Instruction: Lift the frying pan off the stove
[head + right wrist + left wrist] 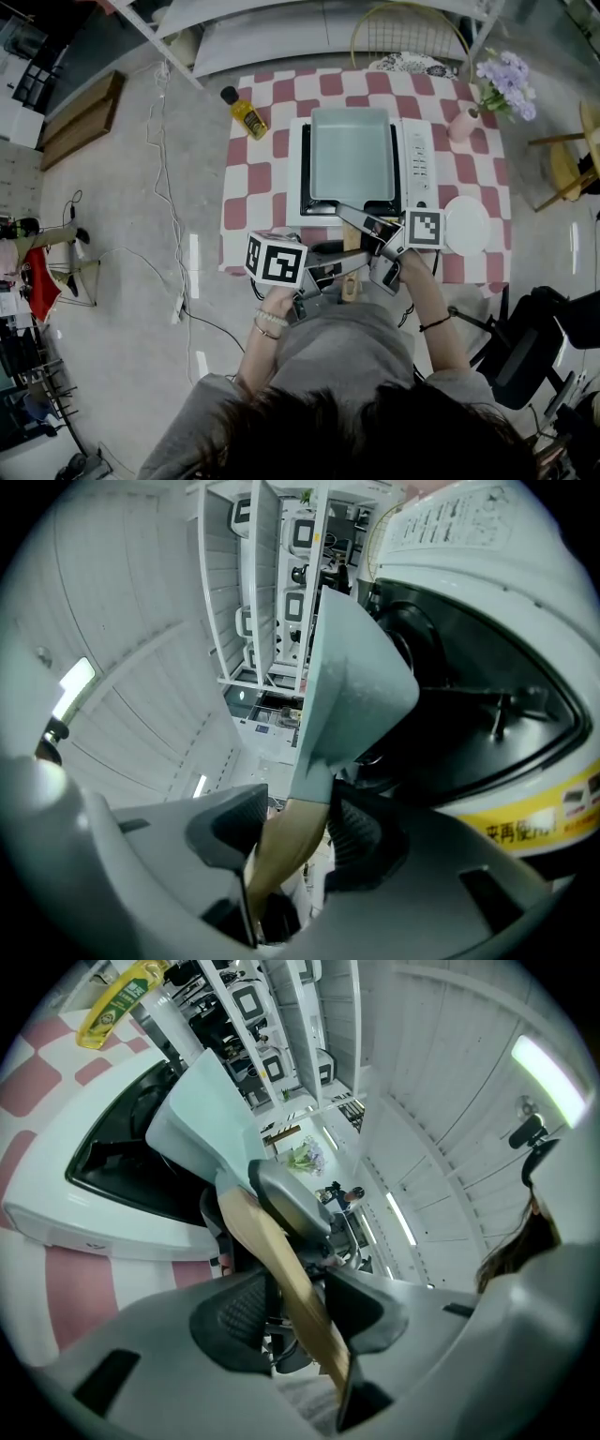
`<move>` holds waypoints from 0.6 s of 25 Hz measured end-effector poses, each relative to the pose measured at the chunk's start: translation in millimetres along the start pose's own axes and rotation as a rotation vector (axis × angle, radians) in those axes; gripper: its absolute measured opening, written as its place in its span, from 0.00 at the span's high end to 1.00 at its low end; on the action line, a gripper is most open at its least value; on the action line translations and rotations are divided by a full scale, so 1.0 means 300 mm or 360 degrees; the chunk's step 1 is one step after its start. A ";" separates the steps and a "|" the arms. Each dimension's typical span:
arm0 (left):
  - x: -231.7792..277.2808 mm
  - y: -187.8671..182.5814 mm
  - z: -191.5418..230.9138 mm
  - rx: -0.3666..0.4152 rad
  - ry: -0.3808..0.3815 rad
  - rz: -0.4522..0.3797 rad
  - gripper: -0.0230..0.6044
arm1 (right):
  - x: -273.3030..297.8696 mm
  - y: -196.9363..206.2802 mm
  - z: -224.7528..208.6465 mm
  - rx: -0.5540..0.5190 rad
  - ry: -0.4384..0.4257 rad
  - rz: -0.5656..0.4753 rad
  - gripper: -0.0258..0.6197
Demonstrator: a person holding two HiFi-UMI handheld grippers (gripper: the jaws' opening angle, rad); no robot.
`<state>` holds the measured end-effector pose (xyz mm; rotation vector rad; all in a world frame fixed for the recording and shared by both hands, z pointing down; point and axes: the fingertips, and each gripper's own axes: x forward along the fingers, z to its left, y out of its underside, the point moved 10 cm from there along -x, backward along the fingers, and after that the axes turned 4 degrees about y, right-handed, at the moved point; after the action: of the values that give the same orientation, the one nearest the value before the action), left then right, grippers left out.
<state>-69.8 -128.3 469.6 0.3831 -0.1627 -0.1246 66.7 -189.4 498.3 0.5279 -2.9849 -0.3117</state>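
A pale blue-green square frying pan [352, 155] rests on a white portable stove [417, 155]. Its wooden handle [352, 242] points toward me over the table's near edge. My left gripper [328, 274] reaches in from the left, and in the left gripper view the handle [281, 1279] runs between its jaws with a dark gap on the left pad's side. My right gripper [361, 230] comes from the right, nearer the pan. In the right gripper view the handle [286, 841] passes between its pads just below the pan [352, 677], not visibly clamped.
The stove stands on a pink-and-white checked tablecloth [258, 178]. A yellow oil bottle [247, 112] lies at the far left corner, a white plate [467, 225] sits right of the stove, and a pink vase of purple flowers [502, 80] stands at the far right. Cables cross the floor [169, 216].
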 end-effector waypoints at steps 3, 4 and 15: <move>-0.003 -0.003 0.001 0.0010 -0.0014 0.0010 0.66 | 0.001 0.000 0.000 -0.0009 -0.0017 -0.0002 0.64; -0.007 -0.006 0.003 0.0022 -0.0033 0.0014 0.67 | 0.001 0.000 0.000 -0.0008 -0.0018 -0.0002 0.64; -0.001 0.000 -0.002 0.0051 -0.0014 0.0038 0.67 | 0.001 0.006 0.000 -0.0001 -0.0004 -0.0026 0.65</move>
<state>-69.9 -128.0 469.2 0.4121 -0.1778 -0.1002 65.7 -188.0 498.6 0.5526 -2.9842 -0.3149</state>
